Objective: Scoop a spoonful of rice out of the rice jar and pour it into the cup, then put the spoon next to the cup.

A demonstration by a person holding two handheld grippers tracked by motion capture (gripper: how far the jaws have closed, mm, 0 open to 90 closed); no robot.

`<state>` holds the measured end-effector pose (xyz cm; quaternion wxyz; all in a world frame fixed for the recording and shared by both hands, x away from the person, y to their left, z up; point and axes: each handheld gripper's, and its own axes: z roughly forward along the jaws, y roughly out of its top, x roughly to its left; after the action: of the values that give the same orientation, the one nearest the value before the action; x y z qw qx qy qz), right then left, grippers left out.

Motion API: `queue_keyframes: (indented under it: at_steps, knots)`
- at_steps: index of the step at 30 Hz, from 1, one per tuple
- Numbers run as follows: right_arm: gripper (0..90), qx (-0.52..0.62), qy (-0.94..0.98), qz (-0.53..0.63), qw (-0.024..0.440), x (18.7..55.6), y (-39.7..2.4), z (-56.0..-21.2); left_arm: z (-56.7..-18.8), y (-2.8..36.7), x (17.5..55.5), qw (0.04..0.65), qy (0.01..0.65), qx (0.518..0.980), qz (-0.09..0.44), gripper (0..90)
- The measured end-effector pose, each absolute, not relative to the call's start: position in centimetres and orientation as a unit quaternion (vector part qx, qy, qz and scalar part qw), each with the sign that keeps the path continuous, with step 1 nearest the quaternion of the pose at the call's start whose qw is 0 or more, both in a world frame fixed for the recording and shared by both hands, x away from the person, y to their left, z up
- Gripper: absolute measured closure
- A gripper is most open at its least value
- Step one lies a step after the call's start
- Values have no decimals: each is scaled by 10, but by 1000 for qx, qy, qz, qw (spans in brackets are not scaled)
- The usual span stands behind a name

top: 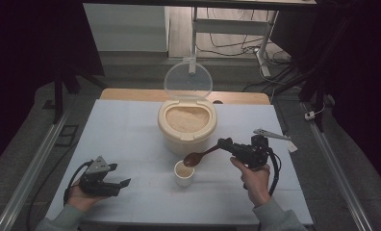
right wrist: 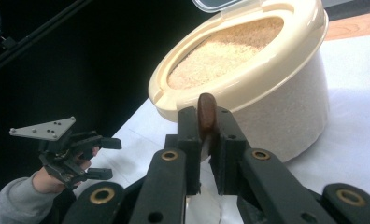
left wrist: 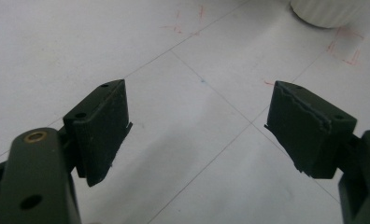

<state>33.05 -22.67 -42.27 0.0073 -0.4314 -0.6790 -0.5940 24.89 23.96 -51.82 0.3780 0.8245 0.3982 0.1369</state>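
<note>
Now spoon (top: 199, 156) clamped in R tongs (top: 222, 143), over cup (top: 184, 173)

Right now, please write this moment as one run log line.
right tool: shut on spoon | spoon: over cup | left tool: open, idle | rice container: lid open

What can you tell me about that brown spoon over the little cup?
The spoon looks like dark brown wood, with a slim handle and an oval bowl. The right gripper is shut on its handle, jaws pressed on both sides. Its bowl hangs just above the small white cup, in front of the cream rice bin. Whether it carries rice I can't tell.
</note>
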Motion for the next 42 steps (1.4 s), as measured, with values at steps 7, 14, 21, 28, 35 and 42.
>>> queue_keyframes:
  at_steps: [7, 14, 21, 28, 35, 42]
  knots:
    - [826, -420, -679, -602, 6, 325, -236, -421, -518, 237, 249, 378, 395, 826, 136, 204]
    - [827, -410, -683, -604, -12, 325, -248, -414, -518, 237, 249, 378, 396, 825, 137, 204]
    - [826, -389, -705, -592, -32, 323, -265, -397, -519, 237, 249, 376, 396, 827, 137, 204]
    - [827, -370, -748, -551, -6, 325, -272, -389, -519, 236, 249, 375, 395, 828, 136, 204]
    - [826, -350, -789, -504, 31, 328, -255, -397, -519, 237, 248, 375, 395, 827, 137, 204]
    - [826, -325, -820, -468, 56, 329, -237, -404, -519, 236, 249, 373, 392, 830, 136, 204]
